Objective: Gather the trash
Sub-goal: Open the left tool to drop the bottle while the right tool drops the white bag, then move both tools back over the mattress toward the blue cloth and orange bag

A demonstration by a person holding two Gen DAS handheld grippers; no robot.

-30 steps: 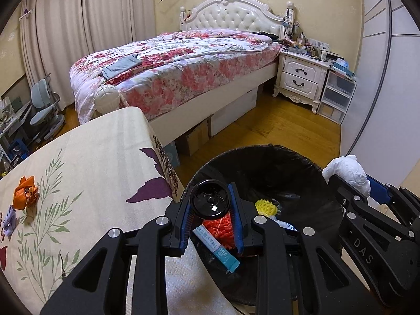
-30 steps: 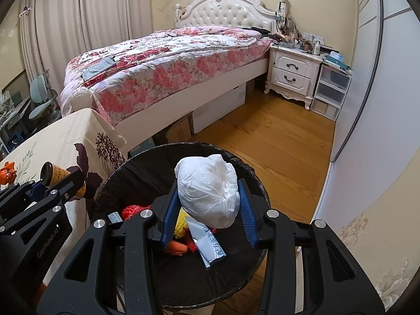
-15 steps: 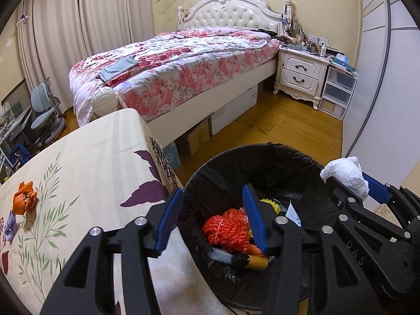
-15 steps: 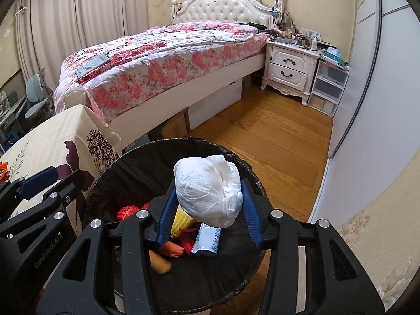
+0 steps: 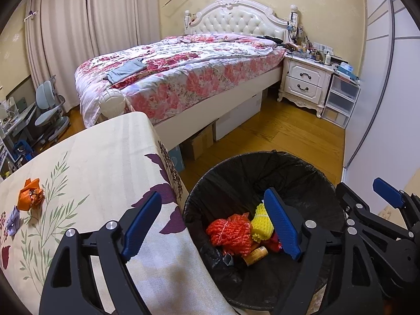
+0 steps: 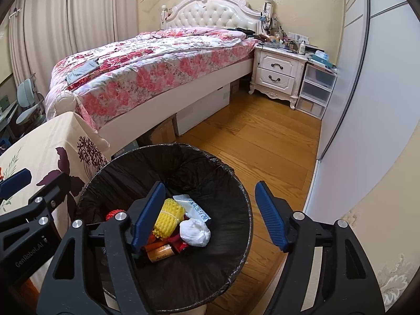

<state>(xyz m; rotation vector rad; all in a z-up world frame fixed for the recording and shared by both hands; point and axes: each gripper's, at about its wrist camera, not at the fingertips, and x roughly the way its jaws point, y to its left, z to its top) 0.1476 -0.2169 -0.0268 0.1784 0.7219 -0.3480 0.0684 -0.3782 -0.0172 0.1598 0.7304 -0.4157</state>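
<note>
A black-lined trash bin (image 5: 328, 183) (image 6: 236, 183) stands on the floor beside the table. In it lie a red net (image 5: 231, 233), a yellow foam net (image 6: 168, 220), a brown can (image 6: 160, 256), a white wrapper (image 6: 195, 206) and a white paper wad (image 6: 195, 232). My left gripper (image 5: 212, 223) is open and empty over the bin's left rim. My right gripper (image 6: 210, 215) is open and empty above the bin. An orange wrapper (image 5: 30, 194) and a purple scrap (image 5: 13, 219) lie on the table (image 5: 105, 162).
A bed with a floral cover (image 5: 183, 73) stands behind the table and bin, with cardboard boxes (image 5: 199, 141) under it. A white nightstand (image 6: 278, 76) and plastic drawers (image 6: 315, 92) stand at the far right. A white wardrobe wall (image 6: 367, 92) runs along the right. Wooden floor (image 6: 262, 152).
My left gripper opened and dropped the can into the bin. My right gripper opened and the white paper wad fell into the bin.
</note>
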